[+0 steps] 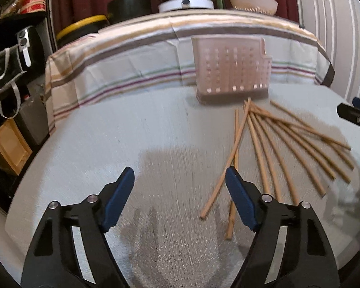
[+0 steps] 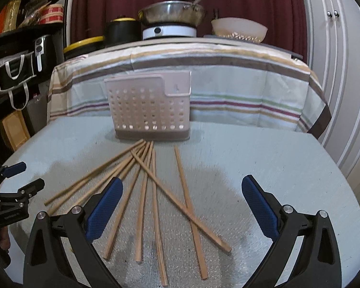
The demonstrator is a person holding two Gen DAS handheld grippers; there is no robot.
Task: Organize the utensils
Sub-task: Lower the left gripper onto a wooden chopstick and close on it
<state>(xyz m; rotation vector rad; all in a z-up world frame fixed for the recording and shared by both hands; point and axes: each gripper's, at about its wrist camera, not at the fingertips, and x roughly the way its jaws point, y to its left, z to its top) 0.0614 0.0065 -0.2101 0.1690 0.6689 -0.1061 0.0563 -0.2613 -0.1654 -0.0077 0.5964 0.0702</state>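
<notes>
Both your tools, left tool (image 1: 180, 200) and right tool (image 2: 182, 210), stand apart, empty; about 9 chopsticks (image 2: 141, 206) fan out from the caddy (image 2: 151, 108), ready for loading.

Steel pan (image 2: 171, 12) on white burner (image 2: 169, 31); cream bowl (image 2: 238, 29); striped cloth (image 2: 228, 96)

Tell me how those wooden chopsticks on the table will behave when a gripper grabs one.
The chopsticks look thin, straight and rigid, so probably stiff and light. They lie flat on the table, so pinching one may be fiddly. Several cross each other, so lifting one will likely nudge its neighbours.
</notes>
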